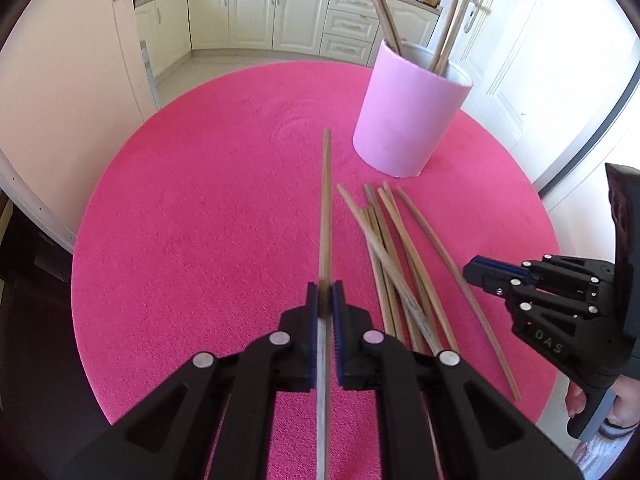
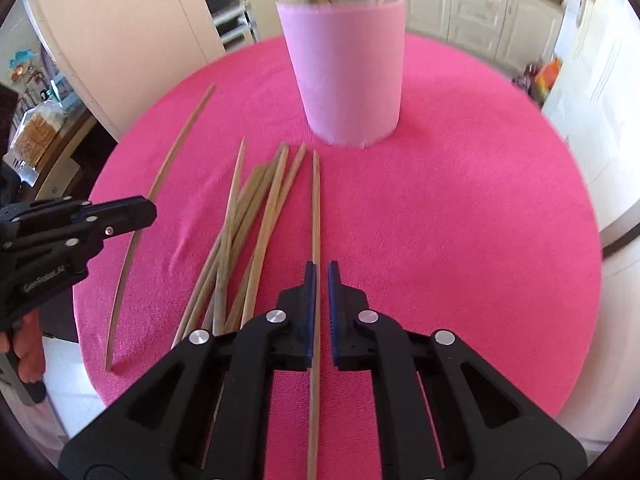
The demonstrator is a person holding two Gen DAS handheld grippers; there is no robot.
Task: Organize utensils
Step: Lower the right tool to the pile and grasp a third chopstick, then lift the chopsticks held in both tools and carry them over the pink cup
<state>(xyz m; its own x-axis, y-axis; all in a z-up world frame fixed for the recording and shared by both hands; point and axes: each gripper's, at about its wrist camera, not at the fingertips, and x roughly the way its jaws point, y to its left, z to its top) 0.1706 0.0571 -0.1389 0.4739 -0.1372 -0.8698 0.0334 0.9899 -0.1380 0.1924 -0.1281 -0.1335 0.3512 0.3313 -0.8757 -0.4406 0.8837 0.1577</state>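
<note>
Your left tongs (image 1: 325, 298) are clamped on one chopstick (image 1: 326, 200) — the stick runs forward between the blue pads and points across the pink desk (image 1: 200, 220) toward the kitchen cabinets (image 1: 256, 12). In the right wrist view the same tongs (image 2: 150, 210) appear at the left edge, with the stick passing out of them at both ends.

Your right tongs (image 2: 322, 276) are closed. A second chopstick (image 2: 316, 208) lies along the narrow gap between their fingers, close to the left pad; whether the pads press on it cannot be told from this view. In the left wrist view the right tongs (image 1: 472, 272) hang above the near end of the pile, tips together, and nothing can be made out between them.

The loose pile (image 1: 396, 264) of chopsticks lies on the desk, fanned and partly crossed, between you and the pink holder (image 1: 408, 116). The holder stands upright near the far side of the desk — several sticks (image 1: 452, 24) already lean inside it, their tops above the rim.
</note>
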